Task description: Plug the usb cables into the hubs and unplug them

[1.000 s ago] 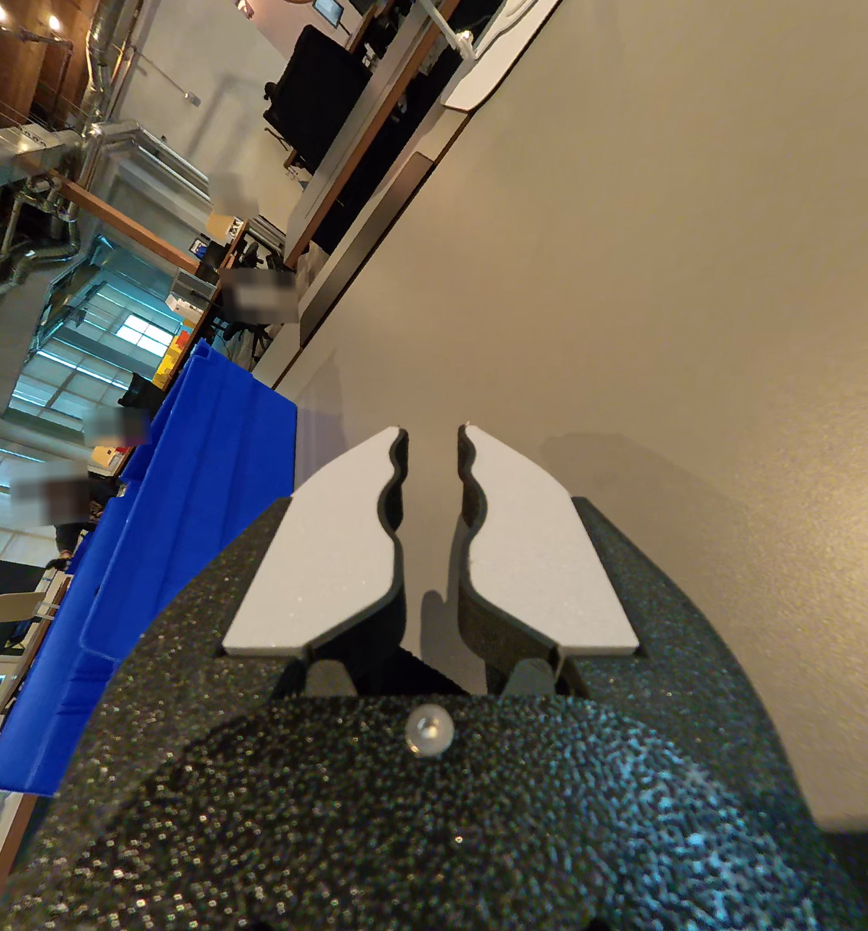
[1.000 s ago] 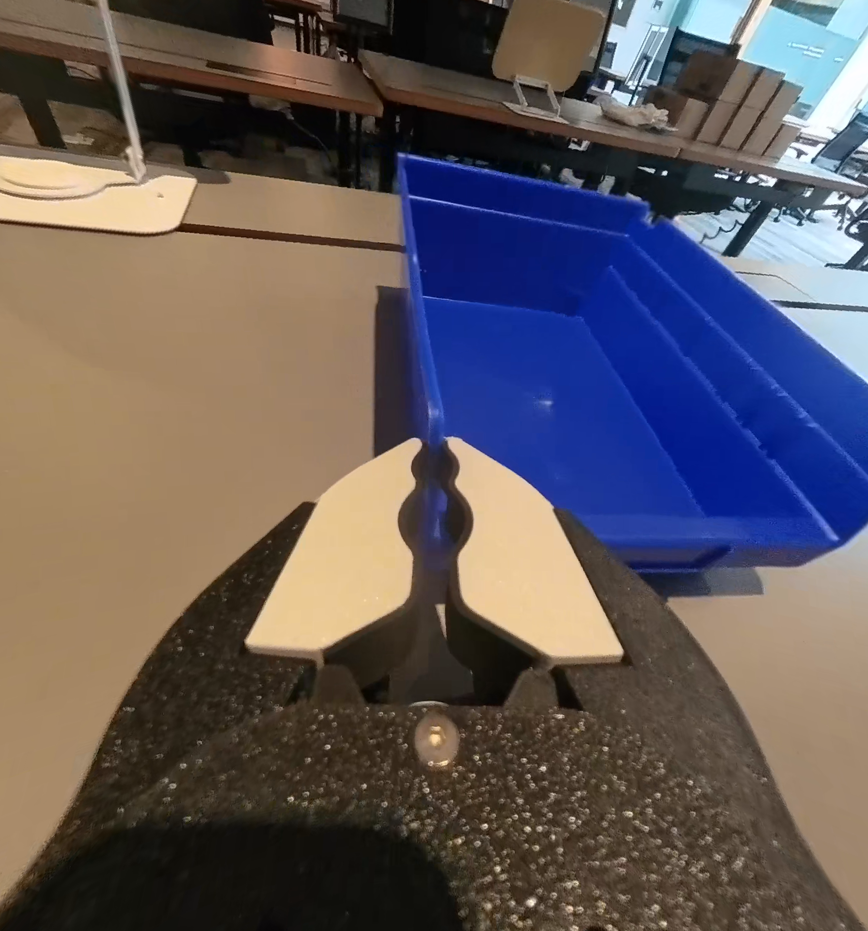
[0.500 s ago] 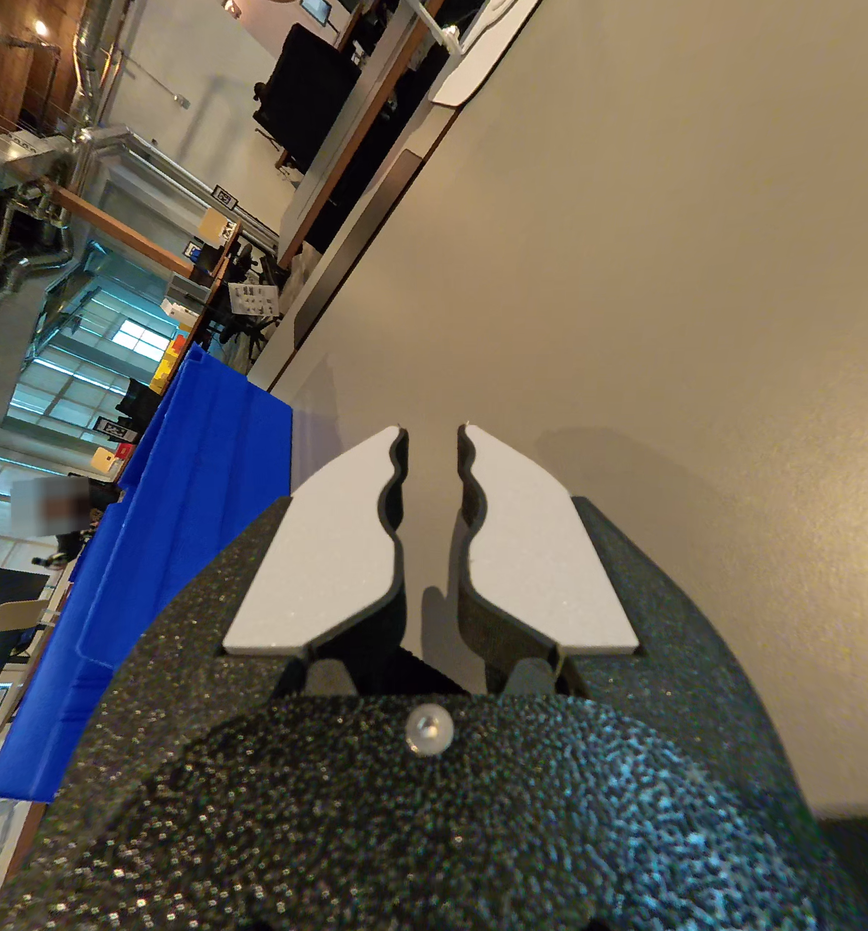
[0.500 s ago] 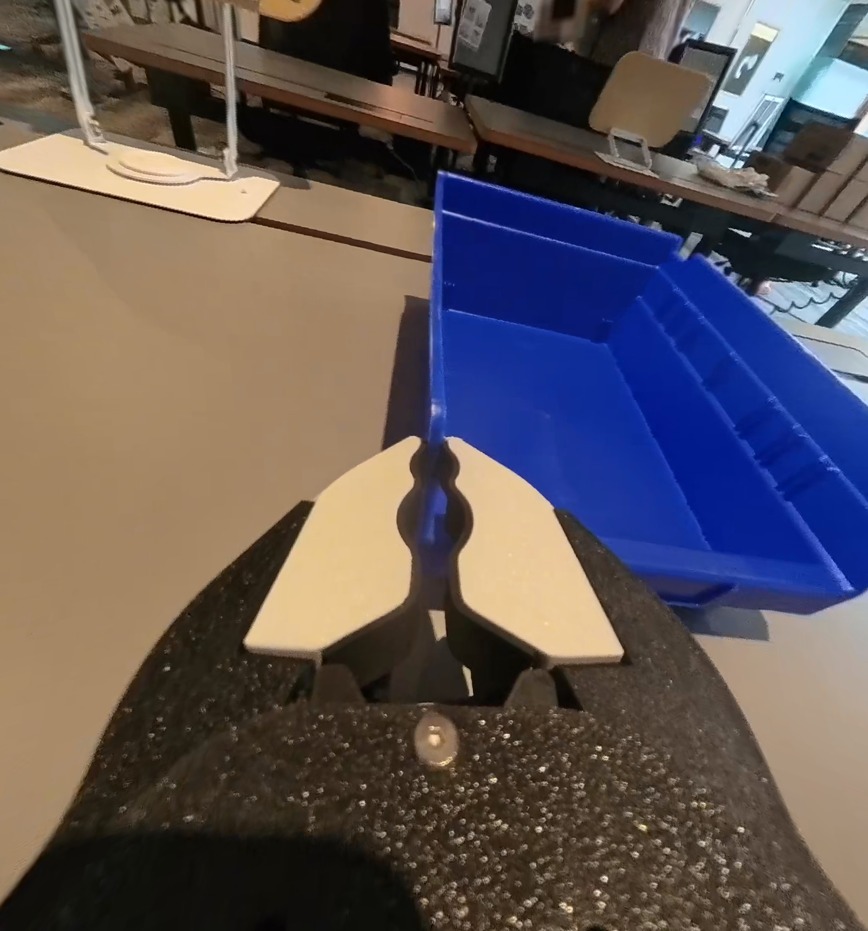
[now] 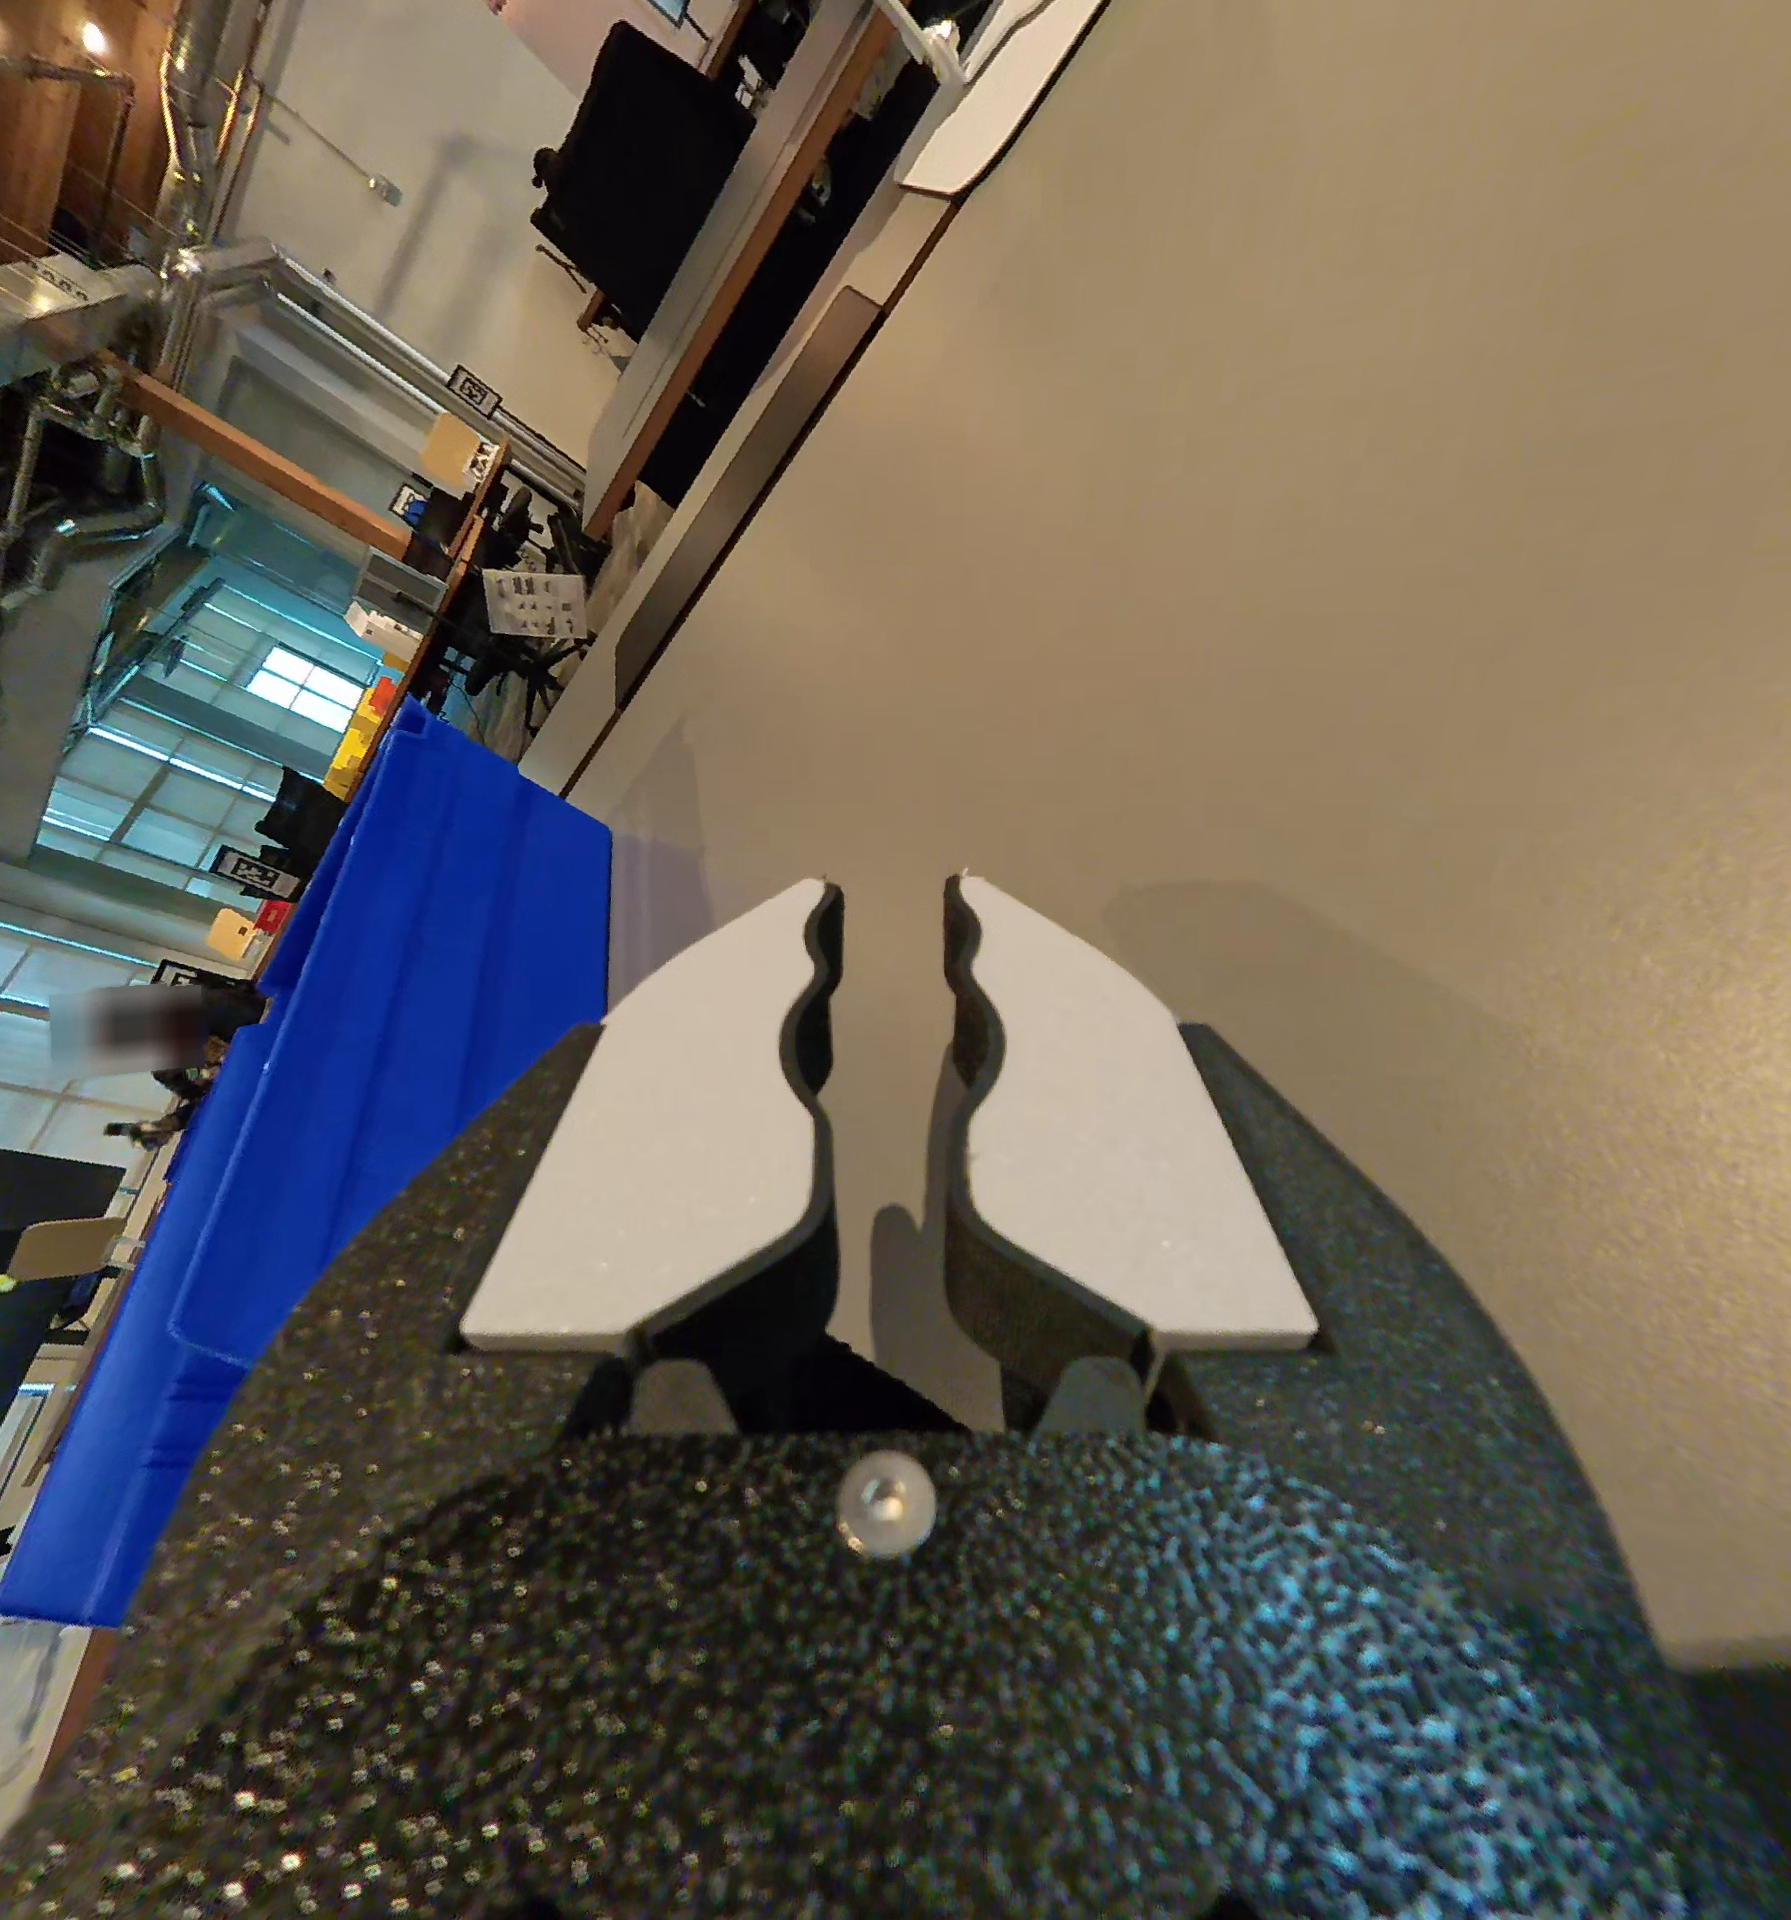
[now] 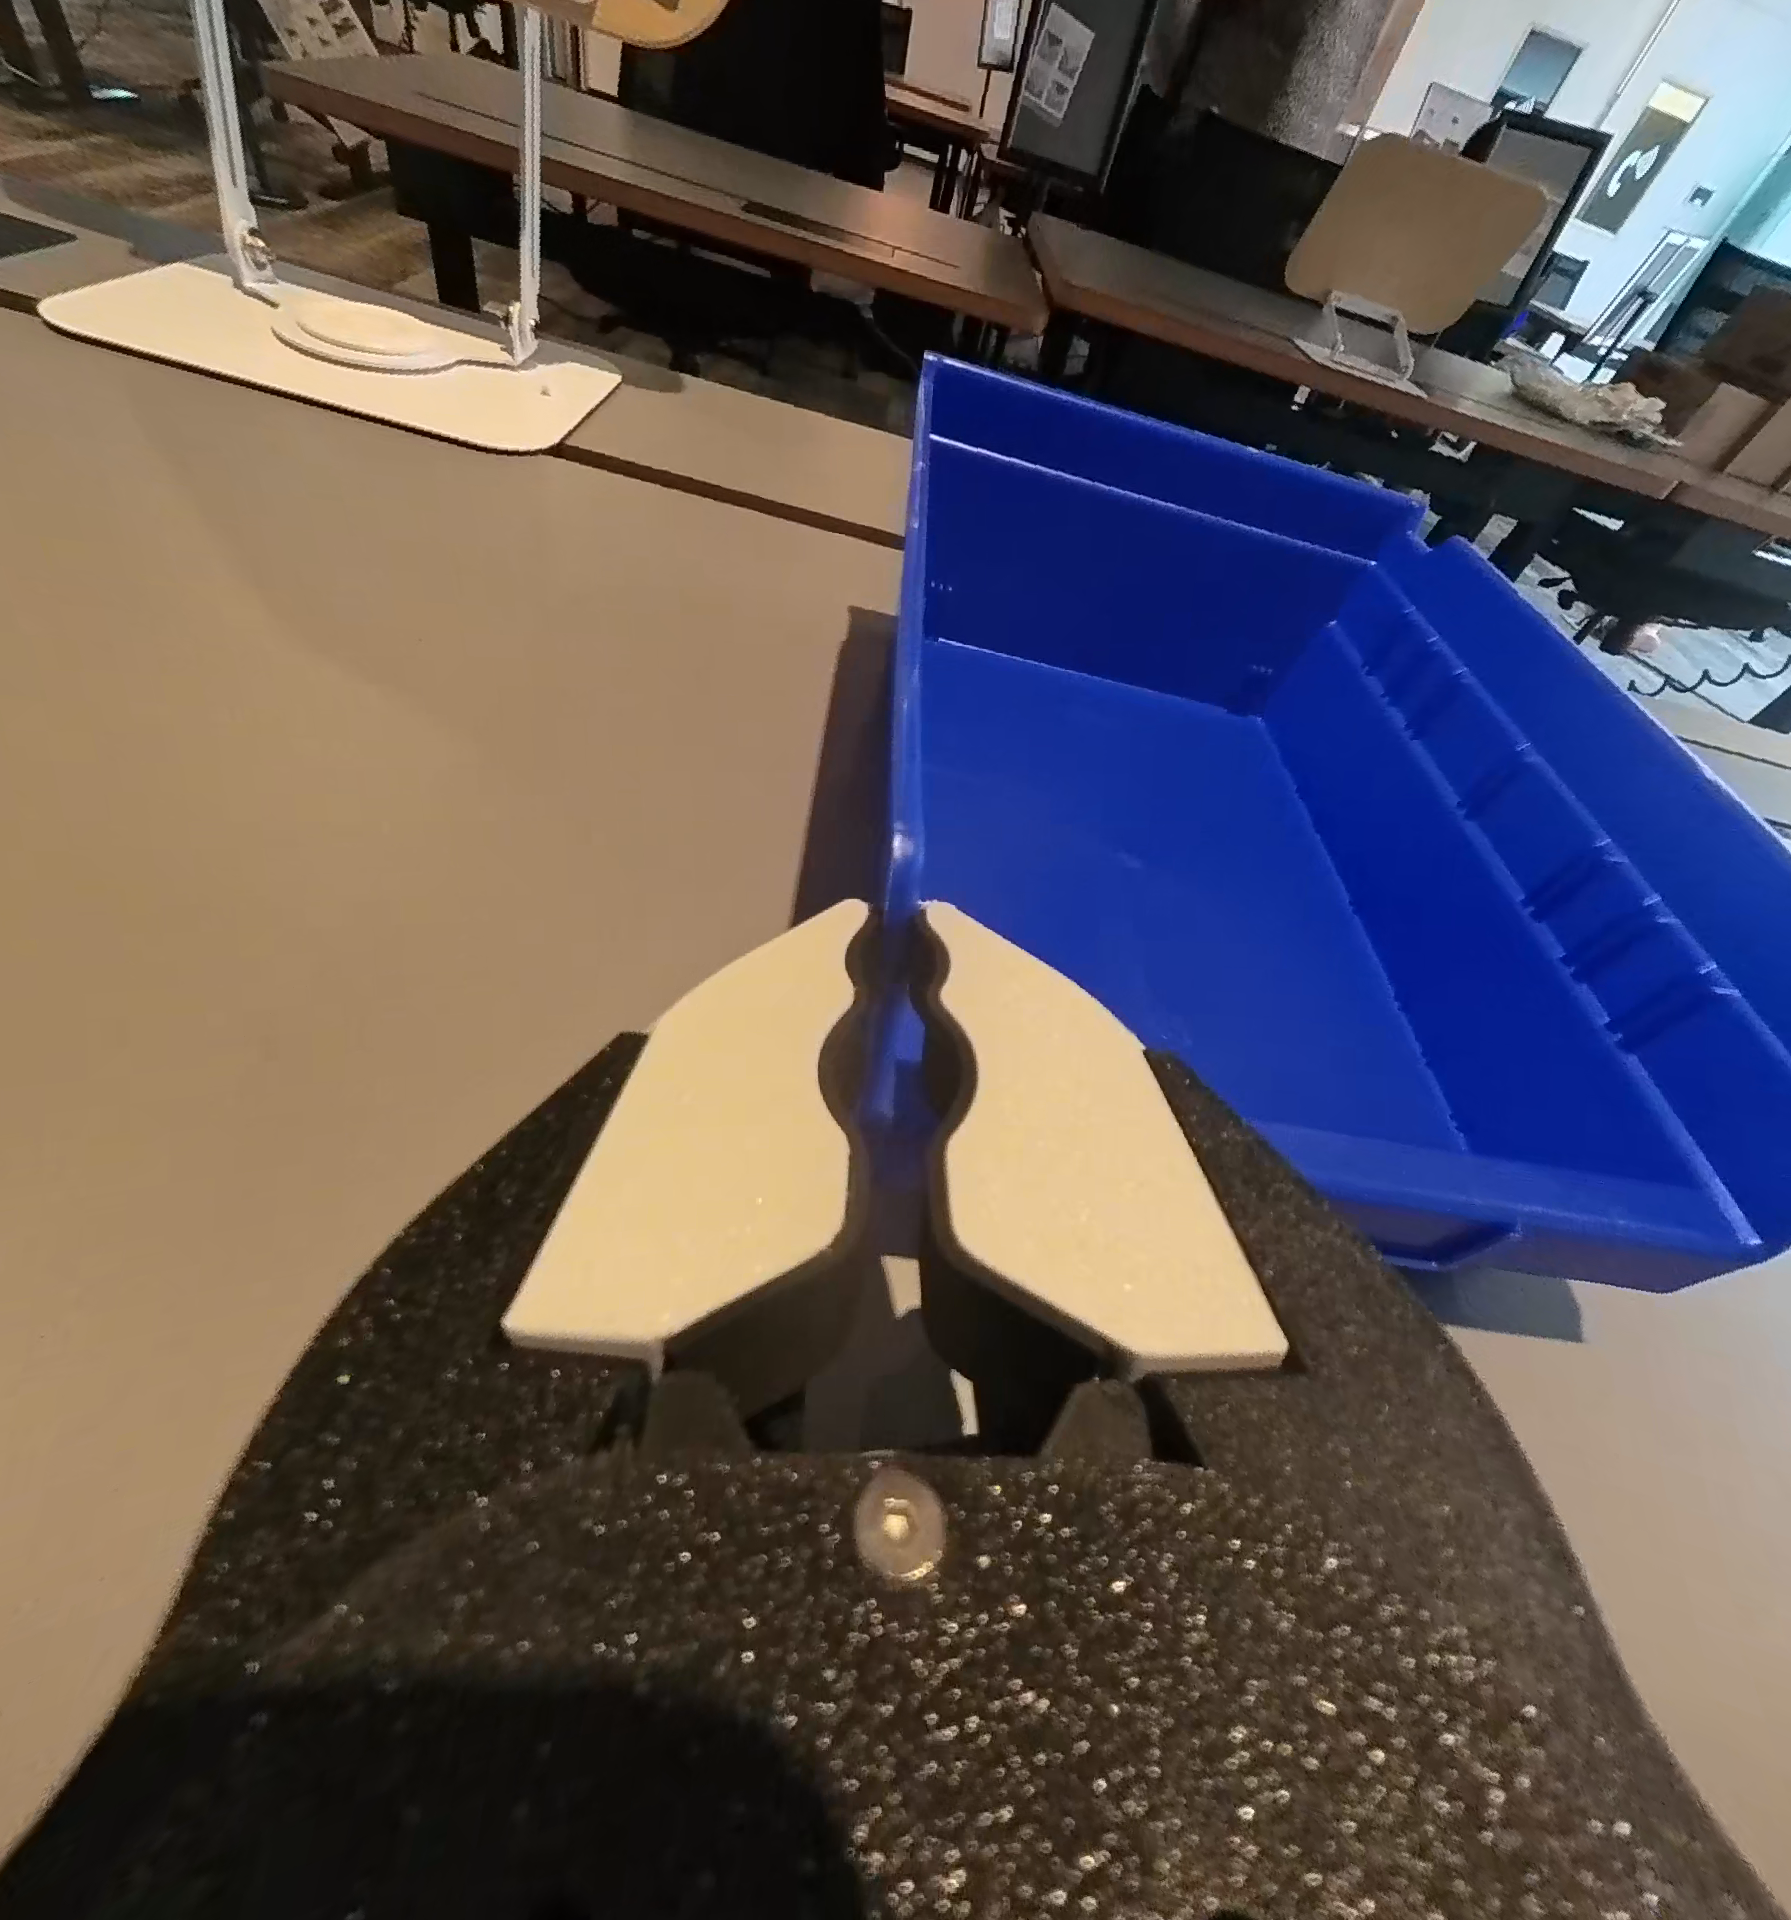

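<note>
Right gripper (image 6: 896, 914): I have it level over the grey table (image 6: 351, 779), pointing toward the upper middle of the right wrist frame. Its jaws are clamped on the near left wall of the blue bin (image 6: 1493, 831); the thin blue edge runs up between the two pale fingers (image 6: 704, 1143) and out past their tips. The bin fills the right centre of that frame, tipped so its far right side sits lower in the picture. Inside I see only bare blue floor and a ribbed right wall.

Left gripper (image 5: 891, 894): rolled hard onto its side, so the table (image 5: 1390, 623) reads as a slanted wall across the right half of the left wrist frame. Jaws parted with a clear gap, nothing between them, only table surface showing through. The fingers (image 5: 683, 1143) point toward the upper middle of the frame.

The same bin (image 5: 434, 987) shows at the left centre of the left wrist frame, seen from outside, just beside the left finger in the picture.

No usb cables or hubs visible in either view; I cannot tell where they are.

A white flat lamp base (image 6: 351, 353) sits at the upper left of the right wrist frame, well apart from the bin. Dark desks (image 6: 766, 208) run across the top.
</note>
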Demonstrator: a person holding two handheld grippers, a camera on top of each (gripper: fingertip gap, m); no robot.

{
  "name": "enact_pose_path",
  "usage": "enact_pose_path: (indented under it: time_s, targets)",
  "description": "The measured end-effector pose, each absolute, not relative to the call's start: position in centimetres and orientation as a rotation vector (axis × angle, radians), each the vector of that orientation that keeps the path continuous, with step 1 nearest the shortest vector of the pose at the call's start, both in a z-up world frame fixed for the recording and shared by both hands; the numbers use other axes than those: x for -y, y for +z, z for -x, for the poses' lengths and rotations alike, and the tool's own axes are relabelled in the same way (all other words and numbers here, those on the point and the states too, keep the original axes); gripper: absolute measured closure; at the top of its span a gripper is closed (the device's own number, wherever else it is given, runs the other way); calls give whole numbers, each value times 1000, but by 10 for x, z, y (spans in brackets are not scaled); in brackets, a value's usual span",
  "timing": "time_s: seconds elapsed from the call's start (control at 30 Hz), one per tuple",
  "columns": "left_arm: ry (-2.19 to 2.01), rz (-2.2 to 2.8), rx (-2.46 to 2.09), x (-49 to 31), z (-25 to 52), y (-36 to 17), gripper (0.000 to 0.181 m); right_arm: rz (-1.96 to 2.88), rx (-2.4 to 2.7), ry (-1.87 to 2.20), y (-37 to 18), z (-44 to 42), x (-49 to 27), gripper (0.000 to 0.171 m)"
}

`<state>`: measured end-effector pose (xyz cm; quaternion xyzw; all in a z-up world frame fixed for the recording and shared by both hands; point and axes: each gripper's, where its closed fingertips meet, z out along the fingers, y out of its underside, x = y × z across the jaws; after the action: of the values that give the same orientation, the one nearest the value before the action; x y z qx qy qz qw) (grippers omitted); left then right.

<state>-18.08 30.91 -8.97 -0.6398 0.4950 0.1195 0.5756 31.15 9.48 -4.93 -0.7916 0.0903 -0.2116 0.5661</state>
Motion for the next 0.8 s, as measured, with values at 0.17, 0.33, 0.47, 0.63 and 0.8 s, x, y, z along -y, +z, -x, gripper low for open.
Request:
enact_pose_path:
  time_s: [0.17,0.33,0.47,0.63,0.8]
  targets:
    - [283,1499,-1164,-309,181,-90,163,1858,-197,-494,-49,-312,-96,166]
    - [280,1495,-1160,-309,181,-90,163,1796,-152,-468,-40,-305,-93,148]
    - [279,1496,-1154,-309,181,-89,163,1736,-102,-461,-21,-287,-78,126]
    - [251,1501,-1129,-309,182,-86,163,1672,-32,-251,4,-231,-88,120]
    - [143,1490,-1027,-309,187,-70,164,1653,5,80,0,-176,-141,119]
